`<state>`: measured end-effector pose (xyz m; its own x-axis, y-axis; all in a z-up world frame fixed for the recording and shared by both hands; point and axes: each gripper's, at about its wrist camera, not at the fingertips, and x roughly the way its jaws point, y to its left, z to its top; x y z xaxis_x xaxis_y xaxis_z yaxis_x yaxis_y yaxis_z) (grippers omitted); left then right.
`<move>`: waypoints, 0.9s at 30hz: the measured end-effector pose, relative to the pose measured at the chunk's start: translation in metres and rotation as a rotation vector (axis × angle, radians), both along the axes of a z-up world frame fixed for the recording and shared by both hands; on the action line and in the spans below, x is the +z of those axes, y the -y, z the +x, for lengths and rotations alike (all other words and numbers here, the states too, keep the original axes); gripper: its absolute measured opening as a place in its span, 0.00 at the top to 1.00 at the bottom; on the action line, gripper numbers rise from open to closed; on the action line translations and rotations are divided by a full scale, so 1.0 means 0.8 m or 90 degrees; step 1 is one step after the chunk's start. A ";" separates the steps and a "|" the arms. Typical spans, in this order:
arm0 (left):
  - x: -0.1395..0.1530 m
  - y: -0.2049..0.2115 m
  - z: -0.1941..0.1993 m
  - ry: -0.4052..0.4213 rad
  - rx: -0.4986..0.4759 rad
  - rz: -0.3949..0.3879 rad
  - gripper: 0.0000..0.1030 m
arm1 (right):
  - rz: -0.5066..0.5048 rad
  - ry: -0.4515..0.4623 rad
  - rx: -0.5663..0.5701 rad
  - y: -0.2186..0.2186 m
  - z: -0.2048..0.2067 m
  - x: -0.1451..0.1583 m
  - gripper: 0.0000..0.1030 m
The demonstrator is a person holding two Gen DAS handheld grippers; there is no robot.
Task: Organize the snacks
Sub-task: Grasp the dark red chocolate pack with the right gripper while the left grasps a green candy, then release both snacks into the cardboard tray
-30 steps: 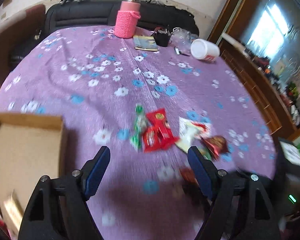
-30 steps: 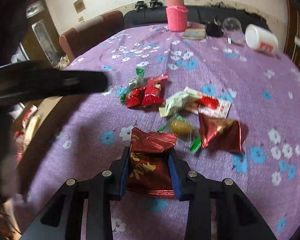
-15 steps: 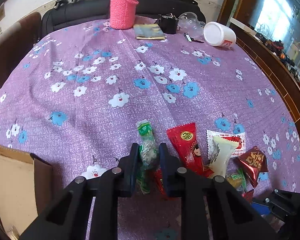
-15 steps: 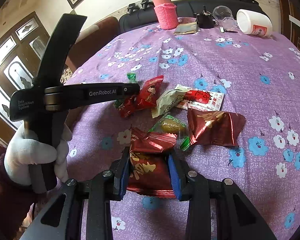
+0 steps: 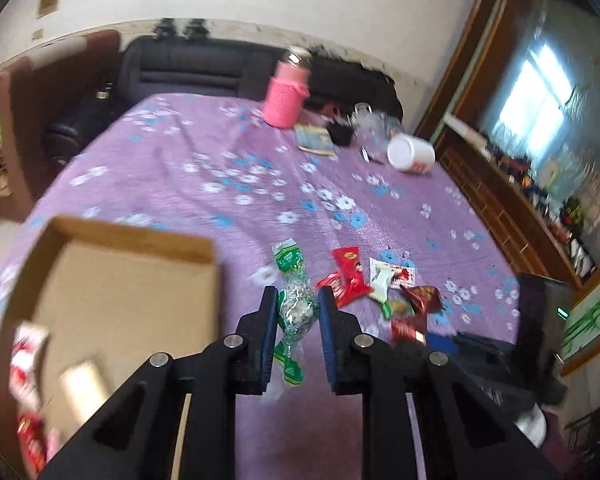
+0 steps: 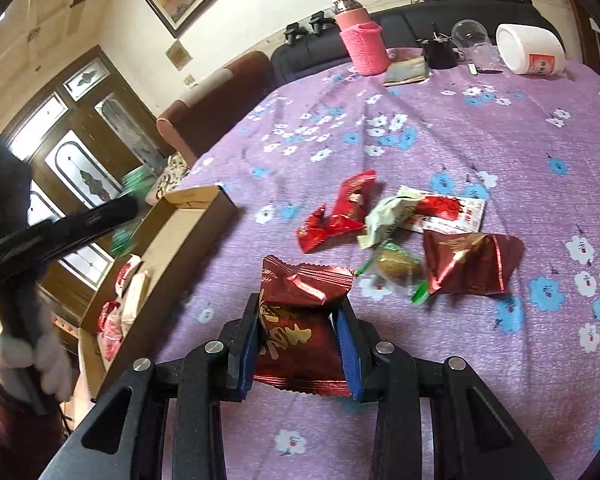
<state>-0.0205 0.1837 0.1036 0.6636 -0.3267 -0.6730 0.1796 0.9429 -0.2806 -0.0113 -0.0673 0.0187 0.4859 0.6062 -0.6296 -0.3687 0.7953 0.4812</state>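
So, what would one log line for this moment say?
left gripper: shut on green-and-silver candy packet | right gripper: shut on dark red foil snack packet

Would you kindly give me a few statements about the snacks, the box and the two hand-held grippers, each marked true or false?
1. The left hand-held gripper grips a green-and-clear snack packet. True.
2. The right hand-held gripper is empty. False: it is shut on a dark red snack packet.
3. The cardboard box already holds some snacks. True.
4. The pink bottle lies on its side. False: it stands upright.
5. The white jar lies on its side. True.
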 end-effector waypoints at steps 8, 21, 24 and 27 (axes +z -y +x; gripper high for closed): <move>0.000 -0.114 -0.100 0.020 0.105 -0.041 0.81 | 0.035 -0.002 0.026 -0.023 -0.021 0.010 0.63; -0.059 -0.183 -0.111 -0.032 0.170 -0.049 0.81 | -0.024 0.018 0.123 -0.177 -0.059 0.064 0.63; -0.068 -0.189 -0.095 -0.049 0.175 -0.042 0.81 | -0.056 0.021 0.150 -0.230 -0.053 0.062 0.63; -0.080 -0.192 -0.074 -0.070 0.183 -0.027 0.81 | -0.102 0.020 0.161 -0.272 -0.041 0.051 0.62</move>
